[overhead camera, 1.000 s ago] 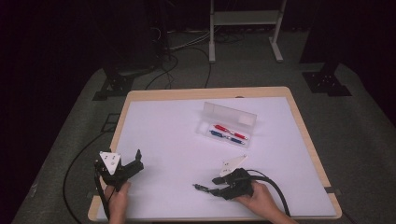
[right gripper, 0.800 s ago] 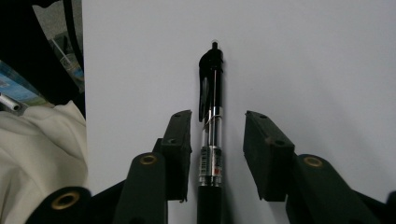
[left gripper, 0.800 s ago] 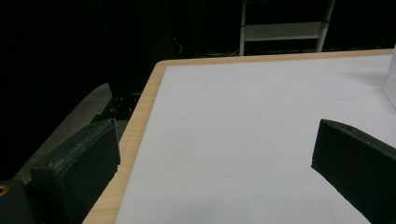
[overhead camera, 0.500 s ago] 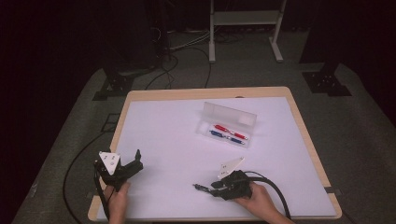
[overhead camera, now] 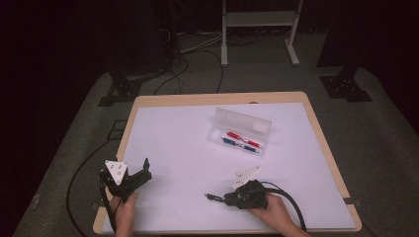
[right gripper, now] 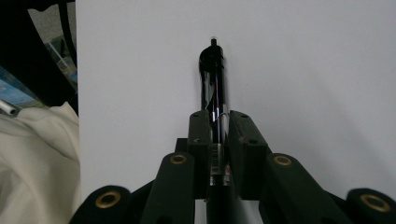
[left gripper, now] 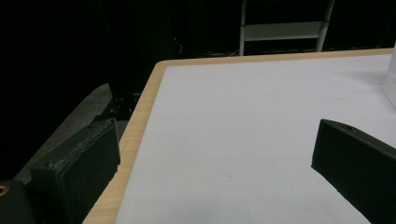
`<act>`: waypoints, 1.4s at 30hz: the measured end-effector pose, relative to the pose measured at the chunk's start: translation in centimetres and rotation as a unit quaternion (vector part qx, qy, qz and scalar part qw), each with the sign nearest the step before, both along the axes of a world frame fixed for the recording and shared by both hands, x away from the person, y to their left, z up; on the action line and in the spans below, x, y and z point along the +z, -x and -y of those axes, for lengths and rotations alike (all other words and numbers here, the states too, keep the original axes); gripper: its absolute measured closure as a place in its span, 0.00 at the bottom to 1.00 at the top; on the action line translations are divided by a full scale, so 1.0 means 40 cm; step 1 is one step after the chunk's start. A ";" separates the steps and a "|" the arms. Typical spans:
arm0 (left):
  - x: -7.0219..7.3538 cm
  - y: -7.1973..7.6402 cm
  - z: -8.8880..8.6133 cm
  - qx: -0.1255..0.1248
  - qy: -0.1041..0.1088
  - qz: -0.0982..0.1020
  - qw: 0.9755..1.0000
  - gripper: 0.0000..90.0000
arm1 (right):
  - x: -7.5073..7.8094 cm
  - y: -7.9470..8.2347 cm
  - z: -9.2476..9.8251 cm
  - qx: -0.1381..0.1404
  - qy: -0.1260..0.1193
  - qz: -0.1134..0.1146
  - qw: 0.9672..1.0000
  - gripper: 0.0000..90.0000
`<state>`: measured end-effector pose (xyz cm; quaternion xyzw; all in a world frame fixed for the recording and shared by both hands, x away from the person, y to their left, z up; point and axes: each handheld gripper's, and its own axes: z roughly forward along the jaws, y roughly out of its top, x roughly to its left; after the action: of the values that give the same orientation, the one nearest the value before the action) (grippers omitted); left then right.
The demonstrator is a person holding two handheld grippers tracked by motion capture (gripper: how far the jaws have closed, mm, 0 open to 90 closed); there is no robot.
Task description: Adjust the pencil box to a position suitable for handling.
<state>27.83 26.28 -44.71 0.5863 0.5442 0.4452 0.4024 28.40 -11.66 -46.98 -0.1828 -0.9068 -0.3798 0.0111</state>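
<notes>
1. We see the right hand-held gripper [right gripper: 218,122] clamped on a black pen [right gripper: 212,79], the jaws pressed against the barrel from both sides. The pen runs lengthwise between them and sticks well out past their tips, just above the white desk [overhead camera: 188,148], on the near side of the clear pen case [overhead camera: 242,132].

2. The grip looks narrow to us: smooth, glossy barrel, held along its axis. We judge that any twist of the wrist or tap of the tip on the desk could slide the pen through the jaws or swing it out of line.

3. The left hand-held gripper [overhead camera: 141,173] stands with its jaws wide apart and nothing between them, well to the near left of the pen case, close to the desk's left edge. In its own view one jaw hangs over that wooden edge, so we would watch for a knock against it.

4. The pen case lies open with a red pen [overhead camera: 243,139] and a blue pen [overhead camera: 238,145] inside. If the black pen is meant to go there, which we cannot know, a skewed pen could catch the case wall and push the light case across the desk.

5. The right hand-held gripper's cable [overhead camera: 289,202] loops on the near side of the case and could drag.
</notes>
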 end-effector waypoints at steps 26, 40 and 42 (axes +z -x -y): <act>0.001 0.000 0.002 -0.003 0.001 -0.001 1.000 0.00 | 0.159 -0.167 0.114 -0.060 -0.035 0.040 0.997 0.87; 0.000 0.000 0.003 -0.003 0.004 -0.001 1.000 0.00 | 0.190 -0.246 0.122 -0.075 -0.018 0.053 0.996 0.87; 0.000 -0.005 0.004 -0.003 0.003 -0.001 1.000 0.00 | 0.192 -0.259 0.126 -0.082 -0.019 0.053 0.995 0.87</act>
<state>28.05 26.11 -44.73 0.5871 0.5446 0.4413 0.4049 38.77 -16.69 -39.30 -0.2361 -0.8807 -0.4055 -0.0643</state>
